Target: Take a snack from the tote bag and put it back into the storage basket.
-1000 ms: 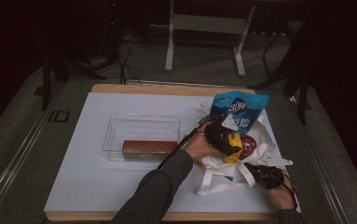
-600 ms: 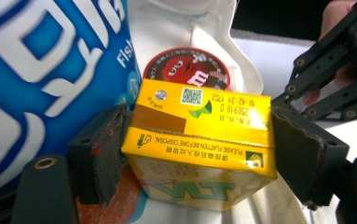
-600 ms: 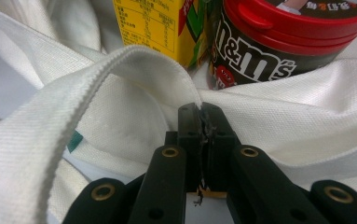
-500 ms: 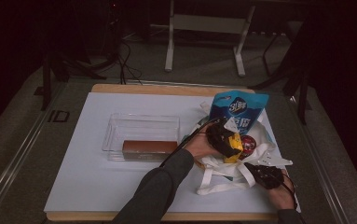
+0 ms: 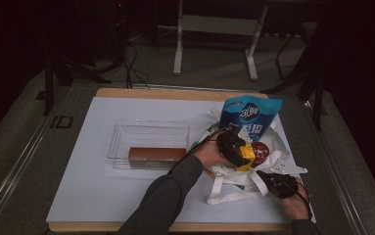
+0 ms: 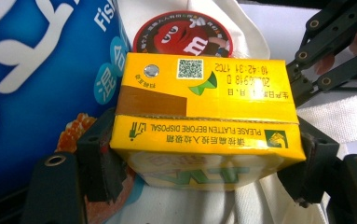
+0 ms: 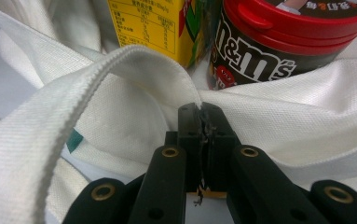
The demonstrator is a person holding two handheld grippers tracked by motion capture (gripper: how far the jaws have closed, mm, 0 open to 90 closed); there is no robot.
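Observation:
My left gripper (image 5: pixel 237 147) is over the white cloth bag (image 5: pixel 278 164) with a yellow drink carton (image 5: pixel 246 154) between its jaws. In the left gripper view both pads (image 6: pixel 102 161) lie against the carton's (image 6: pixel 204 116) sides; the jaws have just been closing on it. A red-lidded M&M's tub (image 6: pixel 183 35) and a blue snack pouch (image 6: pixel 36 70) stand just beyond. My right gripper (image 7: pixel 203 116) is shut on the bag's white fabric (image 7: pixel 306 126) beside its strap, at the bag's near edge (image 5: pixel 273 182).
A clear plastic tray (image 5: pixel 148 131) sits mid-table with a brown box (image 5: pixel 156 155) at its near side. The white mat (image 5: pixel 87 196) spreads left and toward the near table edge. The blue pouch (image 5: pixel 251 115) stands upright behind the bag.

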